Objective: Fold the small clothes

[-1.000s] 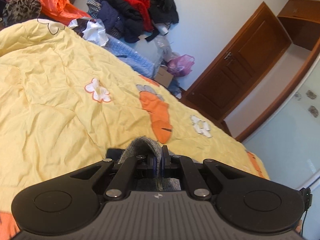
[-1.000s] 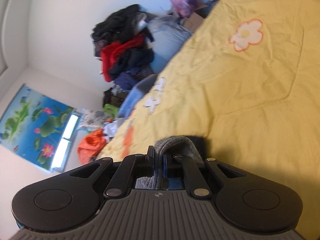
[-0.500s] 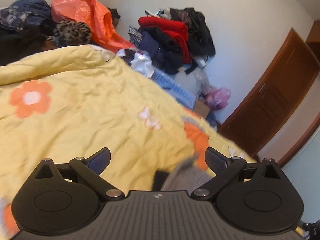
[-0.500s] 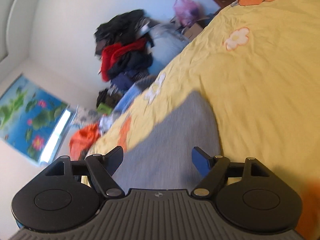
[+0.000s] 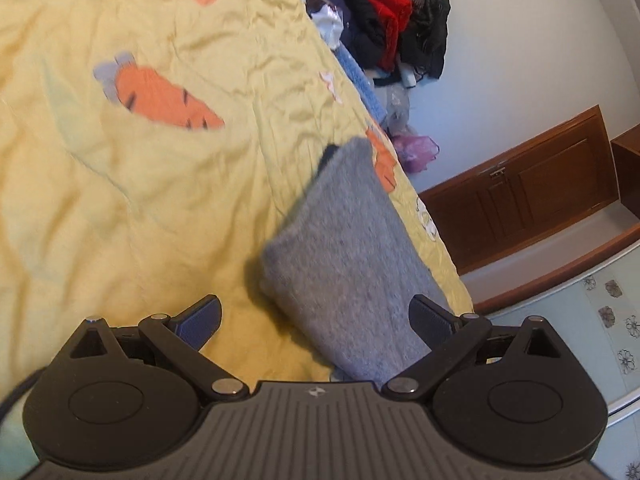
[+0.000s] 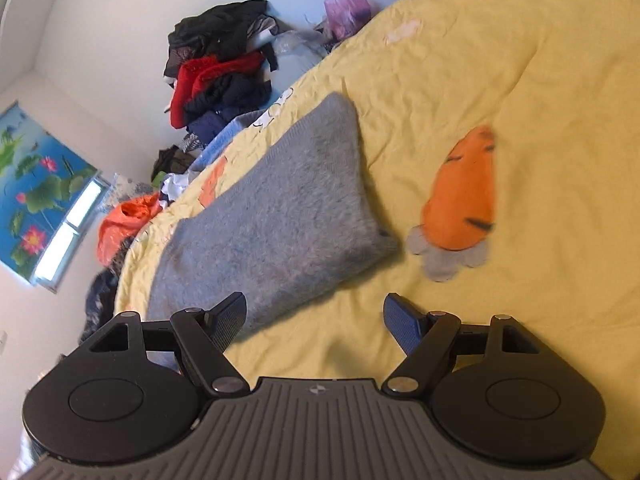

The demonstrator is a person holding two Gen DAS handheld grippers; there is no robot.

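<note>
Garment [image 6: 276, 216] flat on quilt [image 6: 500, 80] | long axis toward clothes pile [image 6: 216, 76]

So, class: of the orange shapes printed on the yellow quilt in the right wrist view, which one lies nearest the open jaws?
The big orange carrot with the grey leafy top, just right of the grey knit garment. The other orange patches sit far off at the quilt edges.
</note>
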